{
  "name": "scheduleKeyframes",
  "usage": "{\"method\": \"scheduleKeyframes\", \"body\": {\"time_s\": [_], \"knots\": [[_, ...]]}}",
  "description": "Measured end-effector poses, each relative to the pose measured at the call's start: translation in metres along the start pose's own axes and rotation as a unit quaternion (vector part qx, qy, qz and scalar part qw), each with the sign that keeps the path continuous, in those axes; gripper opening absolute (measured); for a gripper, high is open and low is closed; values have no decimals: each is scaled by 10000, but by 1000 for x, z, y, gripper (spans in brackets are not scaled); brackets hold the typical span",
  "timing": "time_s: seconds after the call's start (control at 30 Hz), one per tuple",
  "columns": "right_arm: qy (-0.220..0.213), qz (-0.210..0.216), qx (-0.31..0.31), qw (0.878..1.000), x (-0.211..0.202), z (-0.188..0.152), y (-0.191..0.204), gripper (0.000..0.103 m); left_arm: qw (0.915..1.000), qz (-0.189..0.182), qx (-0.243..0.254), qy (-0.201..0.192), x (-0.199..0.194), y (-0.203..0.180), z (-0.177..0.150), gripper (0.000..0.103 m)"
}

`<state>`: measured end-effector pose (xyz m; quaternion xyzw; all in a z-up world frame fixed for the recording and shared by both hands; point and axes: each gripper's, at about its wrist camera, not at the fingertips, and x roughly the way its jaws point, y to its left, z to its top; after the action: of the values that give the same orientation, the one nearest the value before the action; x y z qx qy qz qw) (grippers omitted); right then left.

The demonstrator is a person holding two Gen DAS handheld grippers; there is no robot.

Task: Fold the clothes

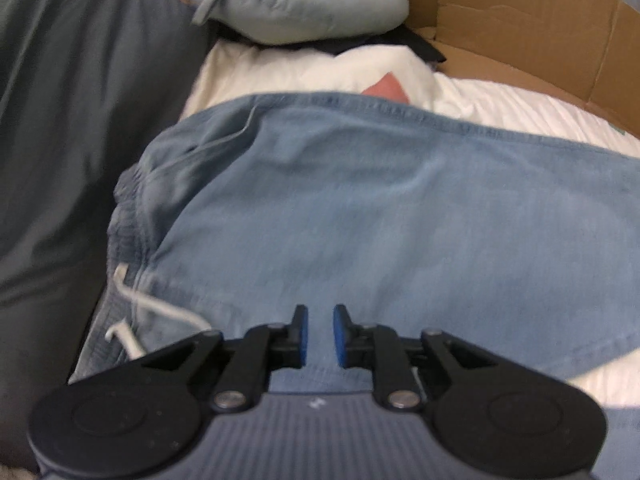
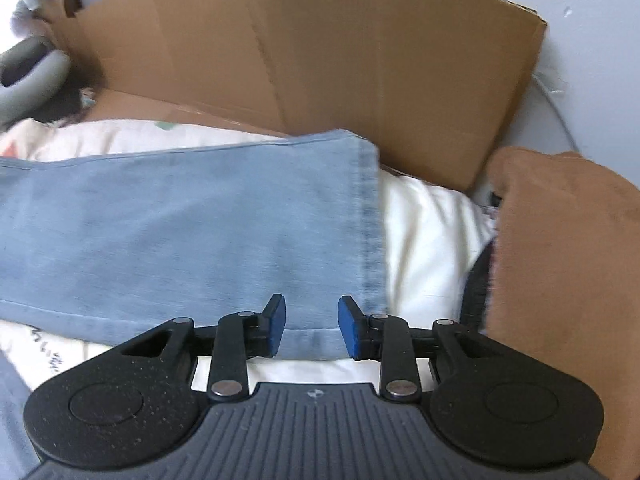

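Pale blue denim jeans (image 1: 360,208) lie flat on white bedding (image 1: 520,108) and fill the middle of the left wrist view, which alone shows their gathered waistband with a white drawstring (image 1: 152,312) at lower left, a dark grey garment (image 1: 72,120) along the left edge and a light grey-blue garment (image 1: 296,4) at the top. The right wrist view alone shows the stitched leg hem (image 2: 370,240) at centre, cardboard (image 2: 320,60) standing behind it, and a brown cloth (image 2: 560,260) at right. The left gripper (image 1: 320,336) hangs low in frame, jaws narrowly parted and empty over the denim; the right gripper (image 2: 312,326) gapes wider, also empty, just above the hem corner.
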<state>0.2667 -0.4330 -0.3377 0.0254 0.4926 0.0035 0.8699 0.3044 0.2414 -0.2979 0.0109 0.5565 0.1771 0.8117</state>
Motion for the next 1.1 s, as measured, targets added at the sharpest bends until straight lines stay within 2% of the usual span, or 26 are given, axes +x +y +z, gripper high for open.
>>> {"method": "scheduleKeyframes", "body": {"time_s": [0.1, 0.23, 0.33, 0.47, 0.6, 0.83, 1.1], "knots": [[12, 187, 184, 9997, 5, -1, 8, 36, 9999, 44, -118, 72, -8, 11, -15, 17], [20, 256, 70, 9996, 18, -6, 21, 36, 9996, 152, -198, 153, -24, 29, -34, 20], [295, 185, 96, 9993, 34, -13, 21, 36, 9990, 239, -328, 210, -36, 45, -47, 24], [739, -24, 174, 9971, 53, -27, 15, 37, 9969, 439, -561, 328, -47, 65, -61, 25], [813, -20, 231, 9964, 49, -40, 7, 37, 9951, 560, -729, 351, -58, 75, -70, 25], [382, 456, 264, 9979, 12, -53, -3, 37, 9947, 534, -856, 217, -92, 78, -83, 29], [-60, 825, 147, 9965, -36, -47, -6, 37, 9919, 579, -1131, 58, -144, 94, -108, 29]]}}
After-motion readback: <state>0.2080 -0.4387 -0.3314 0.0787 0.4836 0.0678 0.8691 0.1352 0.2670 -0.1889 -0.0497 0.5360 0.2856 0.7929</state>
